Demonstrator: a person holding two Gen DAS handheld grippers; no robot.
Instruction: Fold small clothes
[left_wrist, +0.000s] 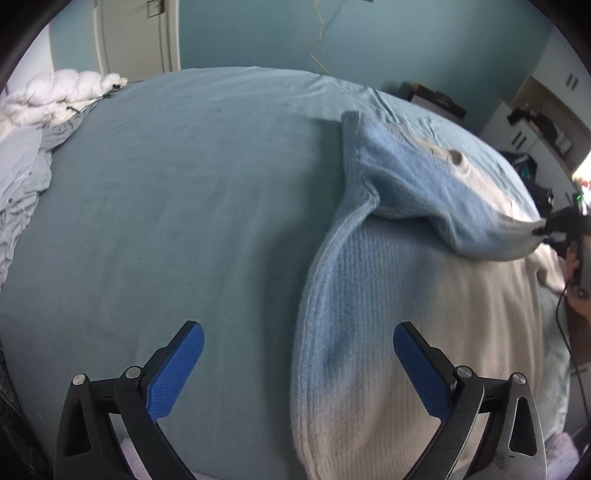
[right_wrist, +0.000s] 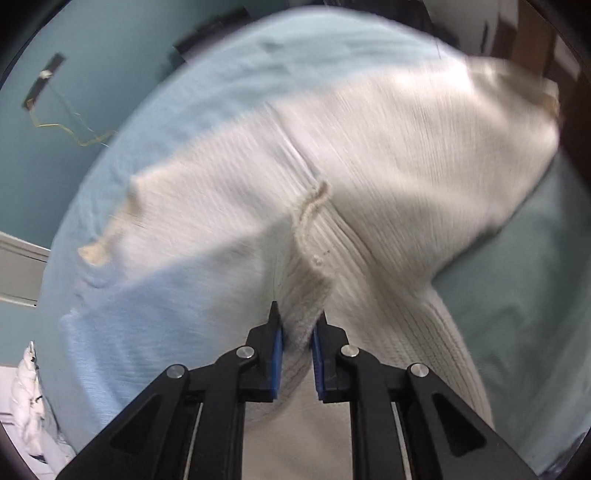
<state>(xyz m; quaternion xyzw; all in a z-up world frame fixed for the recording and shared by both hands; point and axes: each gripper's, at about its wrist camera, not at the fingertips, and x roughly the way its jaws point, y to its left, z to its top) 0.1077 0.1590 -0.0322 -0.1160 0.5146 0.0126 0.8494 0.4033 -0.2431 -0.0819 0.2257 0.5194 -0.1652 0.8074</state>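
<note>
While the right tool (right_wrist: 298, 334) clenches the sweater (left_wrist: 369, 295) edge (a thin bite), it could slip mid-fold; the left tool (left_wrist: 298, 363) hangs released above the bed (left_wrist: 166, 203).

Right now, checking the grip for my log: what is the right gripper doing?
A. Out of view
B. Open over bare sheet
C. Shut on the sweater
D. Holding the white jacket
C: the right gripper pinches a bunched fold of the sweater between its blue pads.
</note>
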